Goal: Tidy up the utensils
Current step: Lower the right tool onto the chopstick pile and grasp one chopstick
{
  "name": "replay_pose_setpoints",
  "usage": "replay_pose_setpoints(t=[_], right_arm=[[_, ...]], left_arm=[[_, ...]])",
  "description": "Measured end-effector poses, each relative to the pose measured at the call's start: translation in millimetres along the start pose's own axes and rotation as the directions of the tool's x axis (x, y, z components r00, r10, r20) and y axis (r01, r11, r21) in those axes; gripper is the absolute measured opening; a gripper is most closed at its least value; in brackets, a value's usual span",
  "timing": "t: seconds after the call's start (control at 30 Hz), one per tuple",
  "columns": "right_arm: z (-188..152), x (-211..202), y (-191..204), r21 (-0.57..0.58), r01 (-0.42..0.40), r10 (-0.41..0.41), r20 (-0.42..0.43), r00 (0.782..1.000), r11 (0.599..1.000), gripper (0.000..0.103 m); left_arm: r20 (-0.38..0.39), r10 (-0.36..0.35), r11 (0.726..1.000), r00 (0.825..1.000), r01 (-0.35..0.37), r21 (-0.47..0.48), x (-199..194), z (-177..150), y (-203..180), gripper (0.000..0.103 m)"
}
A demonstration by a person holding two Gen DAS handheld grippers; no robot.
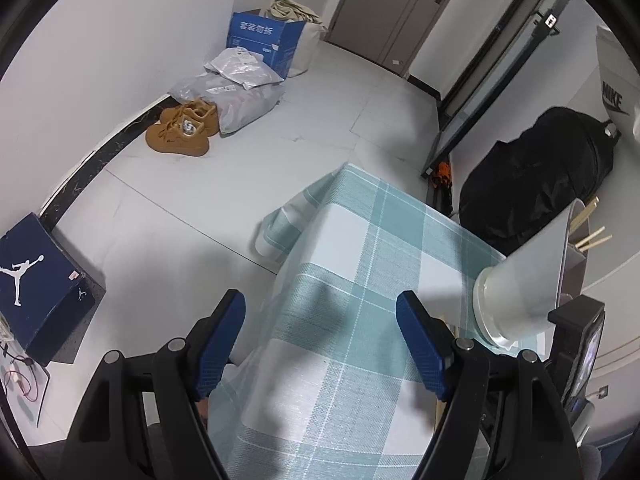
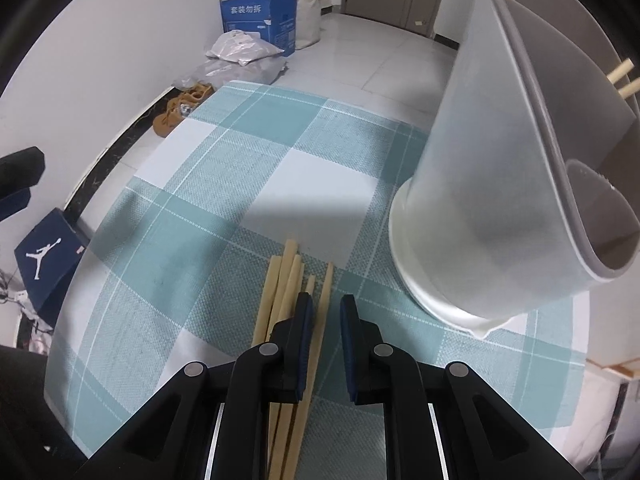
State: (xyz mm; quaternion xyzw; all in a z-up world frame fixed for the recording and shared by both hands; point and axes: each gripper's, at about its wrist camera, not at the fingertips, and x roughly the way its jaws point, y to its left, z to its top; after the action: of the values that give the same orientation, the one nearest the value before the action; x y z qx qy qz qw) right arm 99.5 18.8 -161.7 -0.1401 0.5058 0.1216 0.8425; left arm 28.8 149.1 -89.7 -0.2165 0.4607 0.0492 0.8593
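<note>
Pale floor tiles and white walls surround a bench draped in a teal-and-white checked cloth. Loose wooden chopsticks lie in a small bundle on the cloth directly under the right gripper, pointing away from it. The jaws of that gripper are set a narrow gap apart, and one chopstick is seen running through the gap; whether it is pinched cannot be told, though daylight shows beside it. To the right a white utensil holder stands on the bench, with several chopstick ends already poking above its rim.

The left gripper is held wide open over the cloth, gripping nothing.

For a clean pick, a single stick should be isolated between the pads, the neighbouring sticks being left outside the left jaw. The closure is best made near the stick's middle, so that it does not swing when lifted toward the holder's opening.
</note>
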Motion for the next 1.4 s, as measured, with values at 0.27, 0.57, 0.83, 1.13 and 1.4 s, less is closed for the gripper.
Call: replay_pose_setpoints(t=[0.27,0.57,0.83,1.13,1.4], right_arm=[[5.1,6.2,-0.9,0.032,-0.014,0.014,-0.004,1.0,0.999,0.006],[2.5,8.6,4.7,0.0,-0.005,0.005,-0.021,1.0,1.0,0.006],[11.0,13.7,11.3,0.01,-0.007,0.007,0.0,1.0,1.0,0.003],[-6.9,-42.0,-18.5,0.127,-0.164,0.141,0.173,0.975,0.978,0.003],[-37.4,-97.2,-82.1,0.256,-0.374,0.267,0.369,0.89,0.891,0.003]], left_arm=[[-0.017,0.011,0.999,1.0,-0.011,-0.036,4.1,0.1,10.9,0.074],[-0.01,0.015,1.0,1.0,-0.015,-0.024,1.4,-0.6,8.4,0.074],[-0.008,0.034,0.999,0.999,-0.034,-0.029,1.7,-1.2,12.2,0.074],[-0.13,0.011,0.998,0.991,-0.003,0.061,23.6,-16.6,-11.8,0.074],[-0.243,0.042,0.961,0.969,0.028,0.275,51.0,-52.4,-72.0,0.074]])
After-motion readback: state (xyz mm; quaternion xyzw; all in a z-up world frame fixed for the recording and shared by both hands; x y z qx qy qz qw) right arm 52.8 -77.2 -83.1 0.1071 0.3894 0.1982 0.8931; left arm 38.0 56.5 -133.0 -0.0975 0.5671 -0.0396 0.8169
